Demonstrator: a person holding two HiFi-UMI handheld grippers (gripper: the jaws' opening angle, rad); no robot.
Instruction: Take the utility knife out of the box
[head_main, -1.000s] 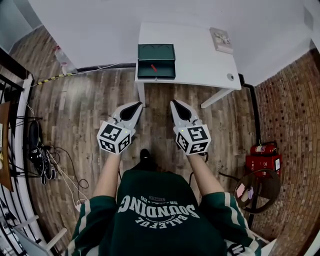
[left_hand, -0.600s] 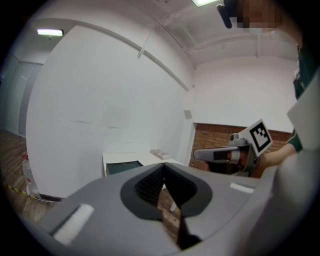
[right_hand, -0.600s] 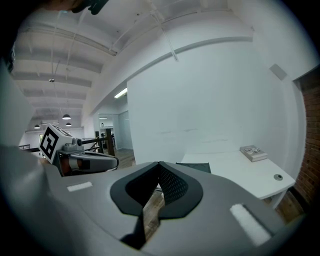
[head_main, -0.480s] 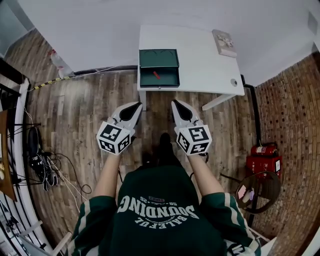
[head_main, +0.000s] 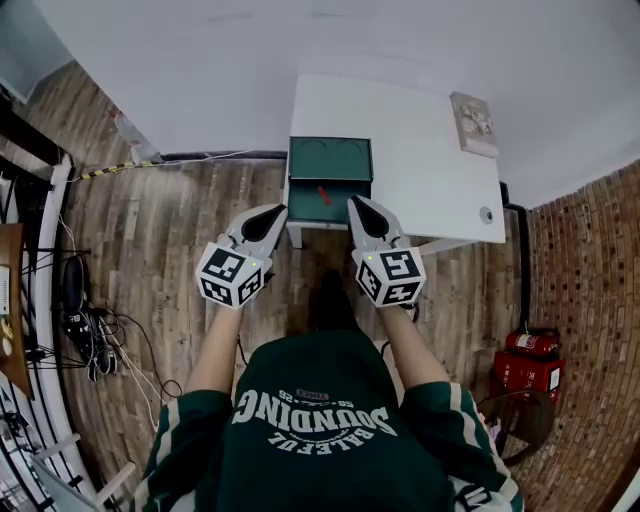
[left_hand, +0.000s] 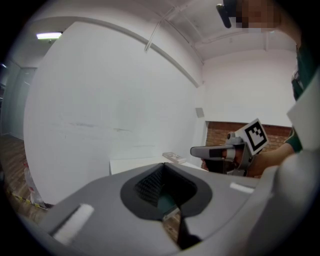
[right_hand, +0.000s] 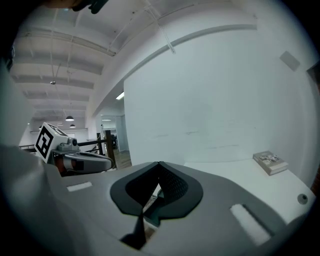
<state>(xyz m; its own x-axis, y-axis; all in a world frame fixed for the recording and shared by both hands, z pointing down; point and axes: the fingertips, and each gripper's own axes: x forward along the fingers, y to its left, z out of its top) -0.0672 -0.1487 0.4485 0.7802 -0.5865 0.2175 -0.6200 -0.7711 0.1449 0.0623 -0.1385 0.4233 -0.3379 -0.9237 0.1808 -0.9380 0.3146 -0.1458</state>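
Just beyond the tips of both grippers, a dark green box (head_main: 330, 160) sits at the near left corner of the white counter (head_main: 420, 170). It is open, its lid laid back on the far side and its shallow tray towards the person. The utility knife (head_main: 323, 195) lies in that tray, a small, slim red thing set at a slant, alone against the green lining and apart from both grippers. From the head view, the left gripper (head_main: 277, 209) points at the box from just to its left, over the wooden floor, while the right gripper (head_main: 353, 201) reaches the tray's near right corner; whether it touches the box cannot be told. Each gripper has its jaws narrowed until the tips meet, with nothing held between them. Only the head view shows the knife. The left gripper view gives no more than a sliver of green through the gap behind its joined tips, plus the right gripper and its marker cube off to its right. The right gripper view shows the left gripper to its left and, further right, a book (head_main: 473, 111) and a round hole (right_hand: 302, 198) in the counter.
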